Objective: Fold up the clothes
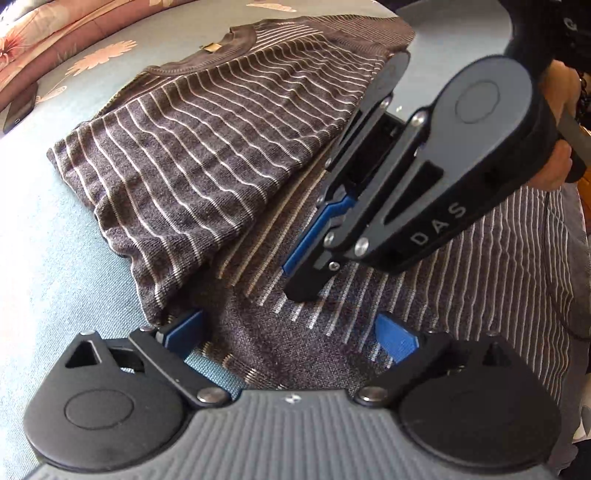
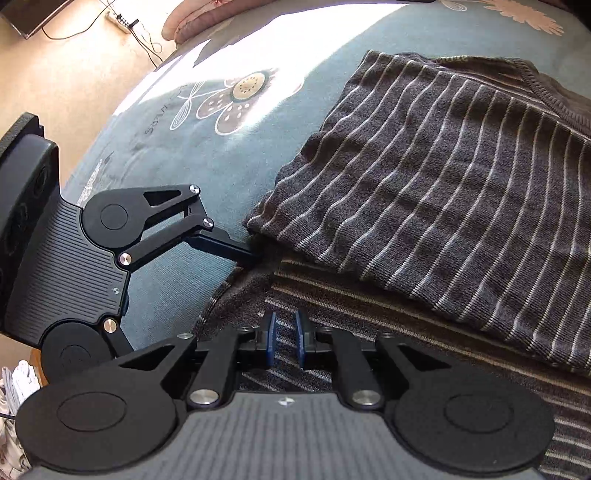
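A dark grey-brown sweater (image 1: 207,147) with thin cream stripes lies on the bed, one side folded over the body. Its collar (image 1: 207,62) is at the far end. My left gripper (image 1: 291,332) stands wide open over the lower hem, with fabric lying between the blue pads (image 1: 397,338), which do not press on it. My right gripper (image 1: 306,286) comes in from the upper right, tip down on the sweater beside the folded edge. In the right wrist view the right gripper (image 2: 286,341) is shut to a slim gap above striped cloth. The left gripper's finger (image 2: 225,249) touches the fold's corner (image 2: 266,225).
A blue-green sheet (image 1: 55,258) with flower prints covers the bed. A dark phone (image 1: 18,110) lies at its left edge, near a pink floral quilt (image 1: 48,26). A person's hand (image 1: 550,162) holds the right gripper. A power strip (image 2: 122,16) with cables lies on the floor.
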Tool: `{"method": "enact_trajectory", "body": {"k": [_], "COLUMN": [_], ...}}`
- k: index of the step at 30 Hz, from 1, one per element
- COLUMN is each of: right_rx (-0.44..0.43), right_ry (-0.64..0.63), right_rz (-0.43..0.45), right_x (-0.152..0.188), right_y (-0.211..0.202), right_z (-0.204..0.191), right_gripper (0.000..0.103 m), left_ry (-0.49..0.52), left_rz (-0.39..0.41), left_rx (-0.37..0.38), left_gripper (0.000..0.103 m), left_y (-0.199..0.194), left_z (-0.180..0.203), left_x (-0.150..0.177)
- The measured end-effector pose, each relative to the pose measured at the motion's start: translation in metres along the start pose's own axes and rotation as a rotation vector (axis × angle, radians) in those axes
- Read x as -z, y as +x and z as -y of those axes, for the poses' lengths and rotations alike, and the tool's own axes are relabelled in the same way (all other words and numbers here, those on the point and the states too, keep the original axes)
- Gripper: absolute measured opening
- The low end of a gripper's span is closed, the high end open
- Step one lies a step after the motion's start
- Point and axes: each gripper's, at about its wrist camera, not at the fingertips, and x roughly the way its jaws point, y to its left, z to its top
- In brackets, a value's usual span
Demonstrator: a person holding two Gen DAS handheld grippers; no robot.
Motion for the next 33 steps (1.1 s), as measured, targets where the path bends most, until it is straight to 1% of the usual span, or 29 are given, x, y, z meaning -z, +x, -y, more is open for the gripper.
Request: {"method": "enact_trajectory", "body": {"k": [2, 5, 6, 9, 11, 12, 13, 15, 17, 19, 22, 24, 27, 30, 33], "right_rx": [0.012, 0.003, 0.001, -0.041, -0.037, -0.022, -0.020, -0.010, 0.000, -0.014, -0.016, -0.012, 0.004, -0.002, -0.024], "right_ry": [-0.031, 0.013, 0.016, 0.005, -0.024, -0.043, -0.054, -0.065, -0.039, 0.005, -0.028, 0.006, 0.021, 0.012, 0.037], "right_rz": [-0.010, -0.041, -0.032, 0.040, 0.013, -0.006, -0.006, -0.011, -0.021, -0.039, -0.063, -0.082, -0.090, -0.107, -0.093], "right_x": [0.007, 0.012, 0.009, -0.008, -0.021, -0.024, -0.024, -0.024, -0.030, -0.039, -0.036, -0.025, -0.021, -0.028, -0.025], "right_y": [-0.002, -0.010, -0.012, -0.014, 0.003, 0.012, 0.017, 0.023, 0.025, 0.031, 0.028, 0.021, 0.020, 0.023, 0.018], "right_z": [-0.003, 0.000, -0.001, -0.009, -0.016, -0.020, -0.021, -0.023, -0.020, -0.015, -0.016, -0.013, -0.015, -0.017, -0.013], "right_gripper": [0.010, 0.010, 0.013, 0.013, 0.013, 0.013, 0.012, 0.007, 0.000, 0.000, 0.000, 0.000, 0.000, 0.000, 0.000], "left_ry": [0.008, 0.014, 0.014, 0.012, 0.016, 0.019, 0.022, 0.017, 0.003, 0.002, 0.011, 0.012, 0.000, -0.002, -0.007], "left_rz": [-0.001, -0.006, -0.004, 0.004, 0.003, 0.003, 0.006, 0.015, 0.025, 0.029, 0.029, 0.027, 0.026, 0.016, -0.005], "left_rx": [0.004, 0.010, 0.012, 0.015, 0.017, 0.017, 0.018, 0.021, 0.020, 0.012, 0.000, 0.002, 0.007, -0.002, -0.013], "left_gripper": [0.097, 0.097, 0.097, 0.097, 0.097, 0.097, 0.097, 0.097, 0.097, 0.097, 0.097, 0.097, 0.097, 0.097, 0.096], "left_y": [-0.001, -0.002, -0.002, -0.002, -0.001, -0.001, -0.001, -0.001, 0.000, 0.000, -0.001, -0.002, -0.002, -0.003, -0.008], "left_z": [-0.001, -0.002, -0.003, -0.004, -0.004, -0.004, -0.005, -0.006, -0.007, -0.007, -0.008, -0.011, -0.016, -0.014, -0.010], "left_x": [0.000, -0.001, -0.001, 0.000, 0.001, 0.001, 0.002, 0.003, 0.004, 0.004, 0.006, 0.007, 0.005, 0.003, 0.002]}}
